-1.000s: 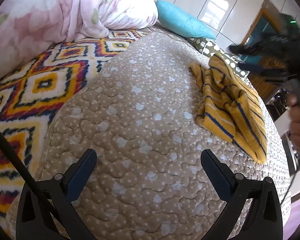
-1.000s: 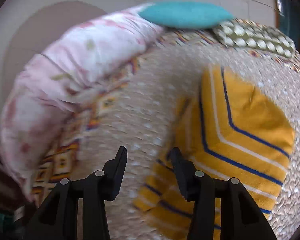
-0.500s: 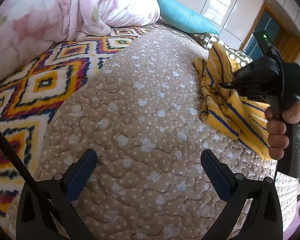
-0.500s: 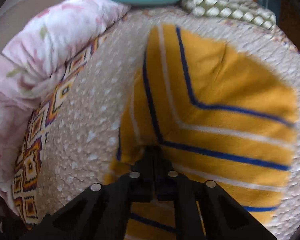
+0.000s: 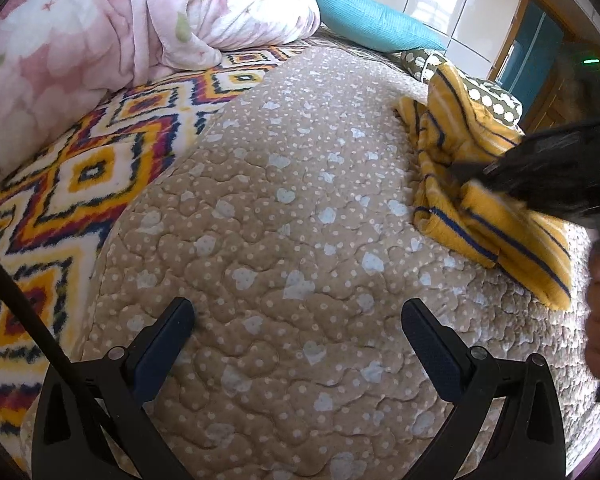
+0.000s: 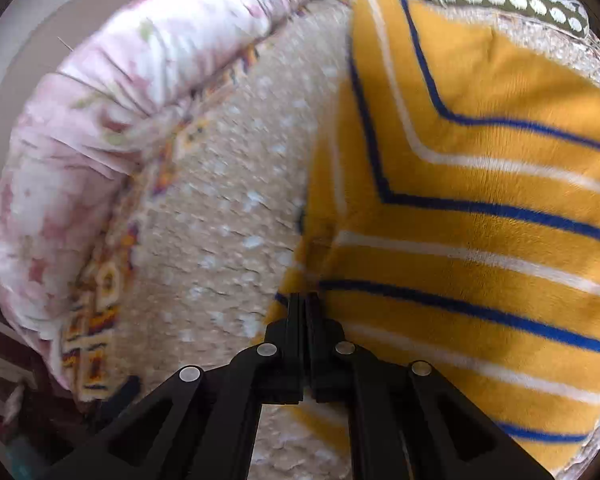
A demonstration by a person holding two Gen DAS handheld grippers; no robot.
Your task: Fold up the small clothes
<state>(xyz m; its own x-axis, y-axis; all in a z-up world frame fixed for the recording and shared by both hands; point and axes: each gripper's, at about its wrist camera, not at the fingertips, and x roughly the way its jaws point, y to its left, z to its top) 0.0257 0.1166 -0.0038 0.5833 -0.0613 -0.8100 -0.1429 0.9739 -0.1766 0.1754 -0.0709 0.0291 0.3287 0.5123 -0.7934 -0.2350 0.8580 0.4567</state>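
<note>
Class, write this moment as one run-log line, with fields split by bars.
step: grasp garment | right gripper: shut on yellow striped garment edge | left gripper: open, above quilt, holding nothing | garment: crumpled, unfolded

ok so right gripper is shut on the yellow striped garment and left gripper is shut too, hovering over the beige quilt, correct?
Not quite. The left gripper is open: the left wrist view shows its fingers spread wide above the beige quilt, holding nothing. The rest stands: the right gripper is shut on the yellow striped garment.
</note>
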